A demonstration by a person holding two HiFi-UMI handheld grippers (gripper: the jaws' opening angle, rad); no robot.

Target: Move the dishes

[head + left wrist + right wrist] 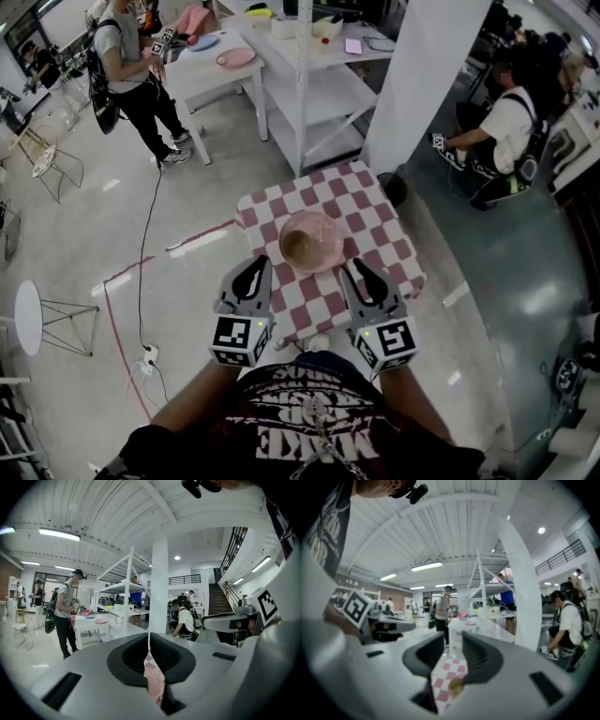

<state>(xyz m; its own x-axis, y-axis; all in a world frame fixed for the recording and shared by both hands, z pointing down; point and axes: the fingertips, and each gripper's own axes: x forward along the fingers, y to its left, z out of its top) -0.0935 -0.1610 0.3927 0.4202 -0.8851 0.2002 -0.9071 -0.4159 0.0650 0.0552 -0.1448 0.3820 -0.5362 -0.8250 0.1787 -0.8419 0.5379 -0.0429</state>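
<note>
Left gripper (255,272), jaws shut on nothing, and right gripper (366,274), jaws slightly apart and empty, hover at the near edge of a checked table (375,202). The task appears barely begun: the bowl (311,241) sits on this table just ahead of and between both tips, ungrasped; gripping and carrying remain. Farther ahead stand a pillar (422,75), a rack (309,94) and a side table (202,80) bearing plates (234,57). Nothing blocks the reach.
</note>
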